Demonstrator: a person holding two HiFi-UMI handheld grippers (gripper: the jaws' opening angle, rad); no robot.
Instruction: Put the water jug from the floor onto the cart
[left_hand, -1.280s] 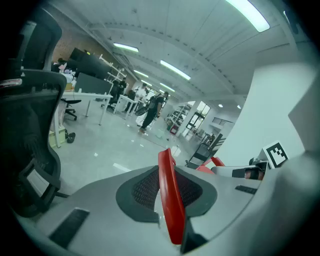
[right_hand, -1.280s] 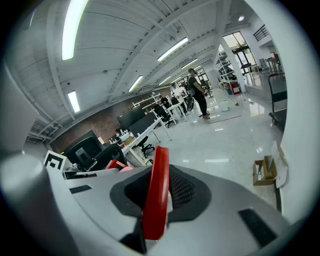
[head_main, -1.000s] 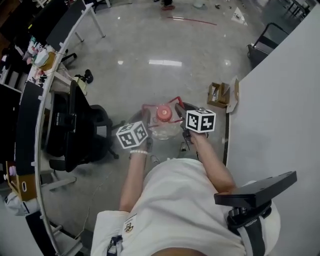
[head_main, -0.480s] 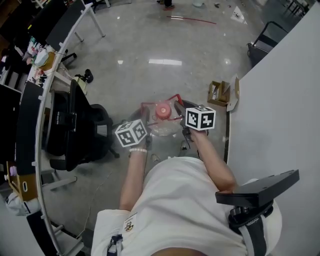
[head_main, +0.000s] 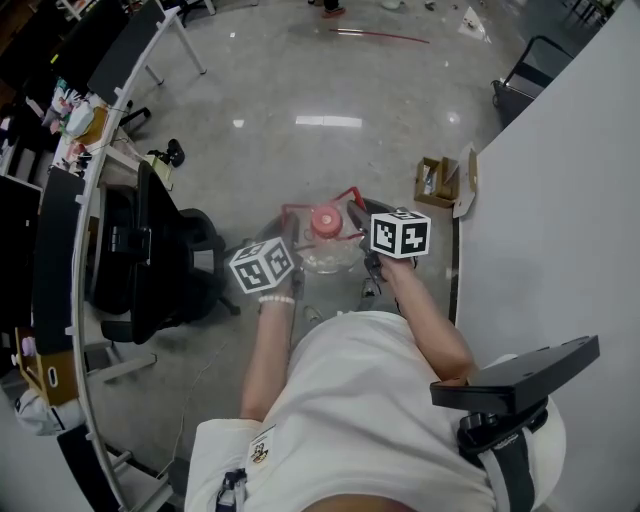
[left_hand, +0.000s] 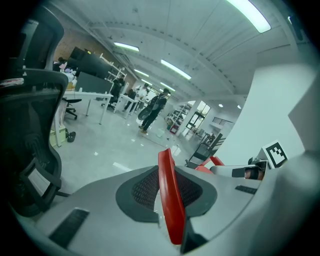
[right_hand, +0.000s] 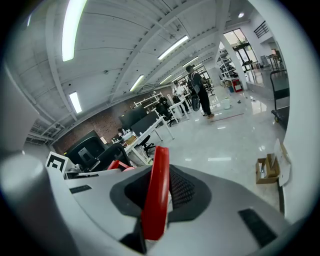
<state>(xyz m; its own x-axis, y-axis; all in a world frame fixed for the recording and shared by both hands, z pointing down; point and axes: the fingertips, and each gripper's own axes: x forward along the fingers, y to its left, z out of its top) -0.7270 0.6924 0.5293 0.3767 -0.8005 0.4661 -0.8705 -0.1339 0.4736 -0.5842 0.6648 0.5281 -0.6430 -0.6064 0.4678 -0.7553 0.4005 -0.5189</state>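
The water jug (head_main: 326, 252) is clear with a pink-red cap (head_main: 325, 222) and sits just in front of the person's legs in the head view. Red carrying handles rise on both its sides. My left gripper (head_main: 287, 250) is shut on the left red handle (left_hand: 167, 170), which runs upright between its dark pads in the left gripper view. On the other side, my right gripper (head_main: 362, 232) is shut on the right red handle (right_hand: 159, 170). Whether the jug rests on the floor I cannot tell. A black cart (head_main: 520, 92) stands far off at the upper right.
A black office chair (head_main: 150, 250) stands close on the left, beside a curved row of desks (head_main: 95, 130). A white wall (head_main: 560, 220) runs along the right, with an open cardboard box (head_main: 437, 188) at its foot. People stand far down the hall (right_hand: 197, 90).
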